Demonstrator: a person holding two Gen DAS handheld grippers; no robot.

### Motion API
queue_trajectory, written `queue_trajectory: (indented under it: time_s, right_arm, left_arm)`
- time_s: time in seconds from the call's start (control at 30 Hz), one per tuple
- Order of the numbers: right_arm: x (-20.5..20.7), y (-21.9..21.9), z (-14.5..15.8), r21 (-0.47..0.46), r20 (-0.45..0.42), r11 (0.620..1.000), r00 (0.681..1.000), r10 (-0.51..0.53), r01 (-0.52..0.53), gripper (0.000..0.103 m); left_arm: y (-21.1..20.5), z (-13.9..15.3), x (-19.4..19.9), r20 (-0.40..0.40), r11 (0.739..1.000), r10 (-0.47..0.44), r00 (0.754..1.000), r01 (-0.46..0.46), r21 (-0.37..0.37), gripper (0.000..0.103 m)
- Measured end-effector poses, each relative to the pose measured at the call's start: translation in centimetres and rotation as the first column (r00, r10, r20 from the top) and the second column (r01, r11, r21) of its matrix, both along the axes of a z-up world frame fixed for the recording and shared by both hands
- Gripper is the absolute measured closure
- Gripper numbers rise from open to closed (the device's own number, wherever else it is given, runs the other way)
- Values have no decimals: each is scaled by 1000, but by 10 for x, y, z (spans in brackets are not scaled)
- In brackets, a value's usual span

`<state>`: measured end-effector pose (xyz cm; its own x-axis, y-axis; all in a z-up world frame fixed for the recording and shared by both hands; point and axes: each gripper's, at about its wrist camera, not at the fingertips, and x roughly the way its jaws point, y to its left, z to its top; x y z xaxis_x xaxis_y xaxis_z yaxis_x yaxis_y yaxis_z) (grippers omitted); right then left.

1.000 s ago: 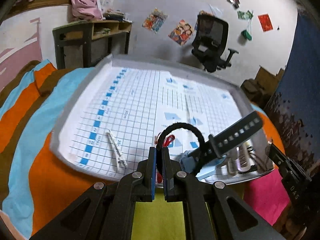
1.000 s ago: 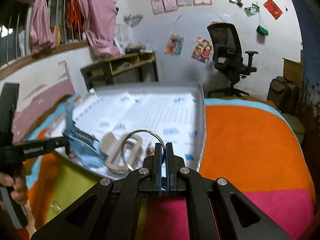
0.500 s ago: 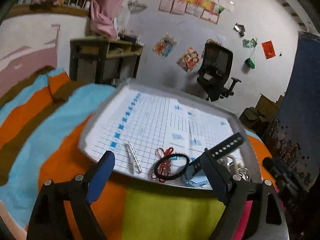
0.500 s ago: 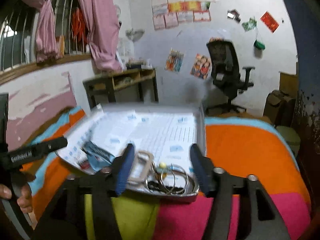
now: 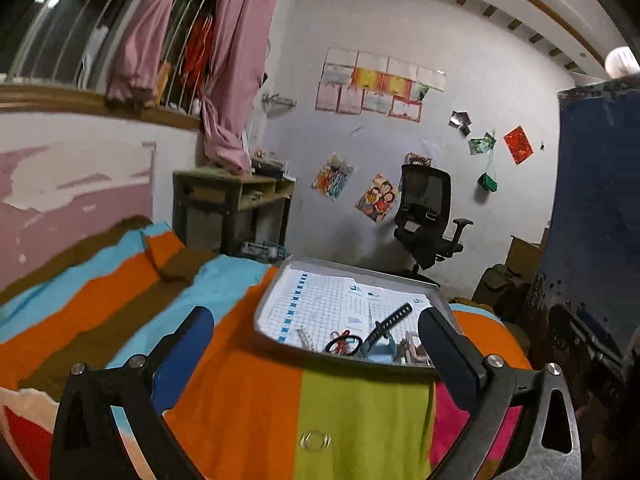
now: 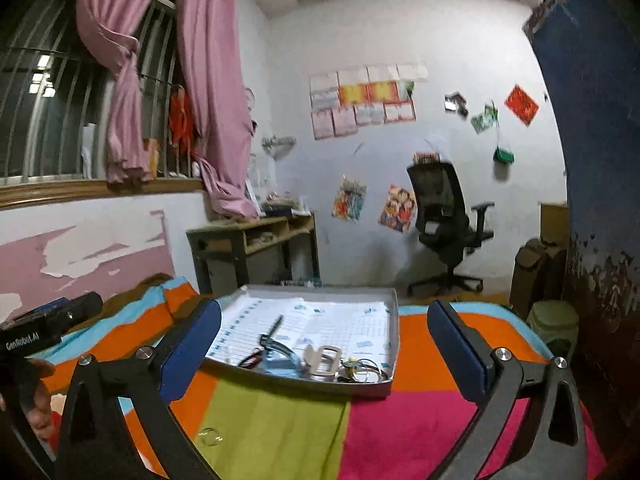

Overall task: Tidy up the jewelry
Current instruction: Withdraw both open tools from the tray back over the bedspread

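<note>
Both the left hand-held gripper [image 5: 316,344] and right hand-held gripper [image 6: 324,336] gape wide, empty.

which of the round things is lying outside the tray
The small clear ring on the bedspread's green stripe, nearer the grippers. The black hair tie and metal bangles all lie inside the tray.

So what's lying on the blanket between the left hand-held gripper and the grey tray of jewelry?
In the left wrist view, only a small clear ring on the green blanket stripe; otherwise bare up to the grey tray.
</note>
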<state>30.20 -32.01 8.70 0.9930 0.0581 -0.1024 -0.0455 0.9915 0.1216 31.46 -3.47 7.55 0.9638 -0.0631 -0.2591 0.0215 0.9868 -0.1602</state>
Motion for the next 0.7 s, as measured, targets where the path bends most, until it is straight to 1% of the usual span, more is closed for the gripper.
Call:
queue_trajectory:
  time_s: [0.13,0.23,0.33,0.43,0.5,0.57,0.6,0.7]
  right_arm:
    - [-55,13,-1,-15,64,1000,998,-24,25,1]
    - [-89,23,-9,5,61,999,997,-41,41,1]
    - [-118,34,-24,-15,34,998,998,-55,56,1]
    - [-144,41,-36,-24,6,997,997,-77,77,1]
    - [-156,44,-44,-29,-26,994,994,-105,105,1]
    - [-165,43,-51,-30,-55,991,990,-131,130,1]
    - [-170,42,-55,-27,-78,989,987,-144,142,1]
    - [-177,40,-63,-12,-127,988,979,-157,157,1]
  left_arm:
    - [12,-1,-44,7,1000,1,1000,-1,7,0]
    - [21,-6,-71,11,1000,6,1000,-7,15,0]
    - [27,-18,-97,11,1000,9,1000,-10,30,0]
    - [37,-30,-122,13,999,12,1000,-13,29,0]
    - [43,-39,-131,-8,1000,-1,1000,2,20,0]
    - [49,-48,-140,-46,999,-43,998,42,-13,0]
    - [51,-53,-145,-60,999,-49,997,48,-18,0]
    - [54,-62,-155,-80,999,-53,995,53,2,0]
